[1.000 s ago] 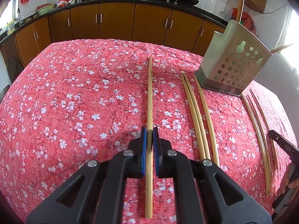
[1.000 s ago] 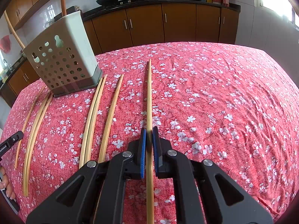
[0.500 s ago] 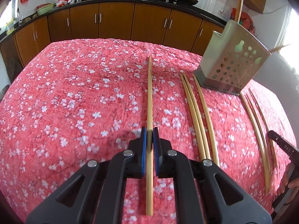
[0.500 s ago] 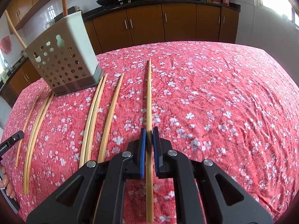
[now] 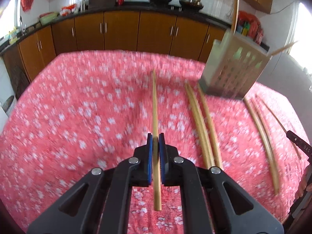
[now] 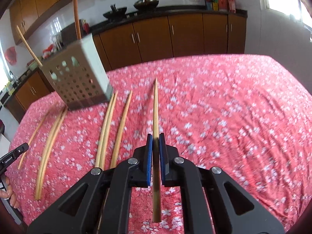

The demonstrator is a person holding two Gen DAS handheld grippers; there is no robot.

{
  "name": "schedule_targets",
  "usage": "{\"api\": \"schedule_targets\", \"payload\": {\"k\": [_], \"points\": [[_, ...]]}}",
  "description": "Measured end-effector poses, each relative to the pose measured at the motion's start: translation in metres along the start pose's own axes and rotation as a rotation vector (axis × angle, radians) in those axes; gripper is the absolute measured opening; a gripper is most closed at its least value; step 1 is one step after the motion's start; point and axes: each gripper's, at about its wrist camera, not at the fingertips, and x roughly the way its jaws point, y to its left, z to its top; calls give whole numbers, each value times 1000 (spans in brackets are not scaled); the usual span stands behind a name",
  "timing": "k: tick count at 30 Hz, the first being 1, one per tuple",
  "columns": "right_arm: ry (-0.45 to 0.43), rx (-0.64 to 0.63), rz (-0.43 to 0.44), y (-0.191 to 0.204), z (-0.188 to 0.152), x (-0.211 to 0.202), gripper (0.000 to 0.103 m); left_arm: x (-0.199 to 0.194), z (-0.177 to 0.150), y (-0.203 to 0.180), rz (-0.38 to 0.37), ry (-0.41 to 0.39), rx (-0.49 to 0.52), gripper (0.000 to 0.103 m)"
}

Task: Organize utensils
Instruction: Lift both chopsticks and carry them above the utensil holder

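My left gripper (image 5: 155, 136) is shut on a bamboo chopstick (image 5: 154, 105) that points forward, lifted above the red floral tablecloth (image 5: 68, 117). My right gripper (image 6: 155, 136) is shut on another bamboo chopstick (image 6: 155, 105), also lifted off the cloth. A perforated grey utensil holder (image 5: 234, 70) stands at the far right in the left wrist view and at the far left in the right wrist view (image 6: 76, 78), with two sticks standing in it. Several loose chopsticks (image 5: 202, 124) lie on the cloth beside the holder; they also show in the right wrist view (image 6: 109, 124).
More chopsticks (image 5: 261, 134) lie on the far side of the holder, near the table edge, seen too in the right wrist view (image 6: 50, 142). Brown kitchen cabinets (image 5: 120, 31) and a counter with woks run behind the table.
Both grippers have risen with their chopsticks, which now hang clear of the cloth. The views are motion-blurred and the table looks farther below.
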Motion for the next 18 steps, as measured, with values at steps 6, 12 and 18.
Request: {"api": "schedule_targets", "payload": {"k": [6,12,18], "points": [[-136,21,5,-5,29,-41,8,-47,34,0,-16,-158,-9,8],[-222,26,14,-3,50,-60,8,-77,68,-2,-46,-253,-28,8],[-250,6,22,4,62,-66,8,-88,88,-4,-45,-288,-14,7]]}}
